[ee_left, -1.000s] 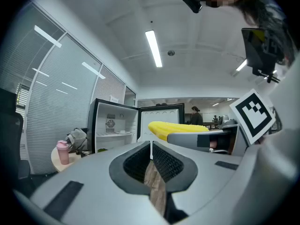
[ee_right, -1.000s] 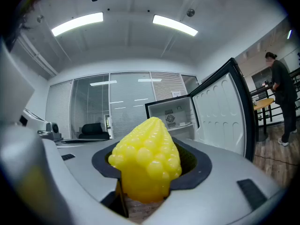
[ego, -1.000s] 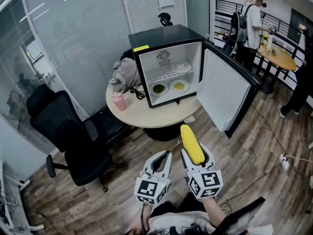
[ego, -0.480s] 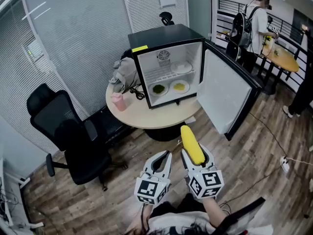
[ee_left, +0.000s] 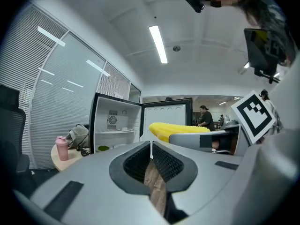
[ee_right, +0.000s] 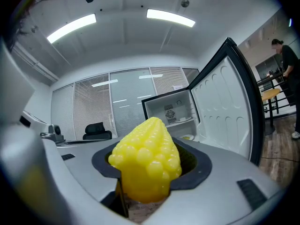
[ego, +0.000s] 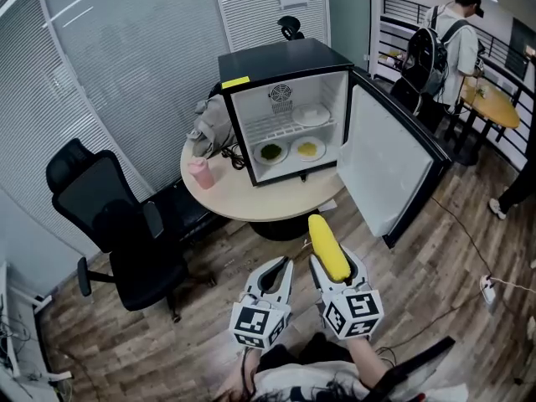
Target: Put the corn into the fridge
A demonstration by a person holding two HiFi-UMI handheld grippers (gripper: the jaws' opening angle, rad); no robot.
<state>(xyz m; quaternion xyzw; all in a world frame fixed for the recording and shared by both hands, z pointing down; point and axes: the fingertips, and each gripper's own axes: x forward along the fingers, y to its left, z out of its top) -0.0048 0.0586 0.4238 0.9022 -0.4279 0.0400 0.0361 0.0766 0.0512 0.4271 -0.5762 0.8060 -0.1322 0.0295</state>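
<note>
A yellow corn cob [ego: 328, 246] juts forward from my right gripper [ego: 333, 260], whose jaws are shut on it; up close the corn [ee_right: 146, 163] fills the right gripper view. My left gripper [ego: 280, 268] sits beside it, shut, with nothing held; its own view shows the jaws [ee_left: 151, 150] pressed together. The small black fridge [ego: 285, 107] stands on a round table [ego: 251, 198] ahead, door [ego: 383, 162] swung open to the right. Plates with green and yellow food lie on its lower shelf. Both grippers hang above the wood floor, short of the table.
A pink bottle [ego: 202, 173] and a grey cloth bundle [ego: 211, 124] sit on the table left of the fridge. A black office chair [ego: 117, 224] stands at the left. A person with a backpack [ego: 440, 53] stands by another table at the back right.
The grippers and corn keep their place in the view. The scene has shifted slightly; the person at the back right appears a little further right.
</note>
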